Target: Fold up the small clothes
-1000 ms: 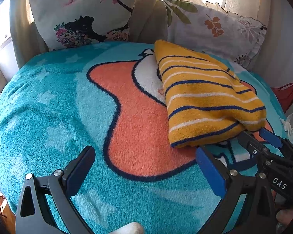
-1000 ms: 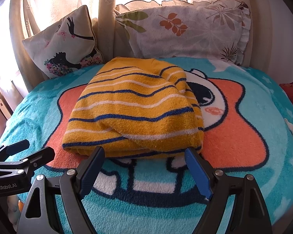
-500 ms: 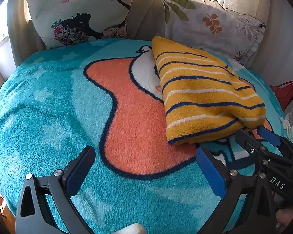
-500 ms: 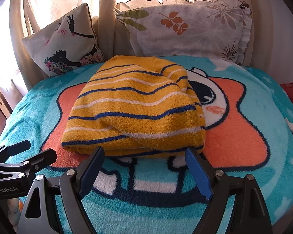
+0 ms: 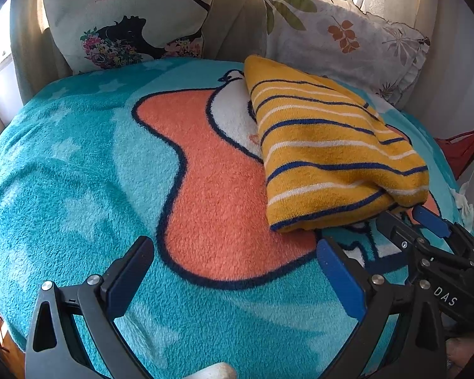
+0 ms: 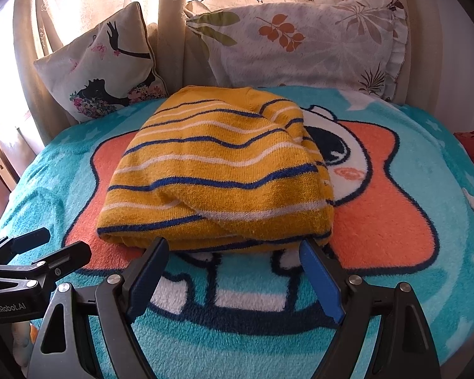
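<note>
Folded yellow striped sweater [image 6: 218, 173] lies on the teal blanket [image 6: 426, 284] of the bed, at 12 o'clock from the right tongs [image 6: 233, 271], which stand agape and empty, tips just short of its near edge. Left tongs [image 5: 233, 271], likewise spread and empty, see it at 2 o'clock. Risk: pinching only the top layer would likely drag the bulky fold open; the fleece may snag too.

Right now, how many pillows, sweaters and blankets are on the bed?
Pillows: 2, the flower-lady pillow and the leaf pillow
Sweaters: 1, the folded yellow striped sweater
Blankets: 1, the teal cartoon blanket
Total: 4
</note>
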Tool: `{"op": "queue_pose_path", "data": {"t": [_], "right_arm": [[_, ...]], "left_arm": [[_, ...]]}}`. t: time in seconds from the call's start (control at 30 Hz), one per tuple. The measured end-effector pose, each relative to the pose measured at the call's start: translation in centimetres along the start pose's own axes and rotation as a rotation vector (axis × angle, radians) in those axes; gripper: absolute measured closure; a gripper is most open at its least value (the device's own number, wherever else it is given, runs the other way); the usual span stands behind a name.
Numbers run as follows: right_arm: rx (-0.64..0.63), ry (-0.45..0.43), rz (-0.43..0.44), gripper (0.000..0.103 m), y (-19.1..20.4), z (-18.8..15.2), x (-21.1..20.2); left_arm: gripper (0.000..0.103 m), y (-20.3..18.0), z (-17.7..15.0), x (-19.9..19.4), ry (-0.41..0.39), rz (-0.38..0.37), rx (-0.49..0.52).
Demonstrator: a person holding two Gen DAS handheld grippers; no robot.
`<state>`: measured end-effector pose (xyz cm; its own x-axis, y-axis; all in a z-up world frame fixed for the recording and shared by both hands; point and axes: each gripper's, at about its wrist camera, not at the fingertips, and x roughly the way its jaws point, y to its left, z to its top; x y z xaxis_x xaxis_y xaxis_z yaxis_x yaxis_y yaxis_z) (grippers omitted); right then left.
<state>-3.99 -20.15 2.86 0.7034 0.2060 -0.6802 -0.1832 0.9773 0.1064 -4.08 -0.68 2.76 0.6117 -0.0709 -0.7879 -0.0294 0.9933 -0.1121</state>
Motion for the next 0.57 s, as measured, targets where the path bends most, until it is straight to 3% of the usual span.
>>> {"op": "queue_pose_path", "data": {"t": [0.57], "right_arm": [[-0.007, -0.001, 0.001, 0.015, 0.64, -0.05, -0.31]], "left_arm": [[0.001, 0.37, -0.40, -0.34, 0.006, -0.031, -0.025]]}}
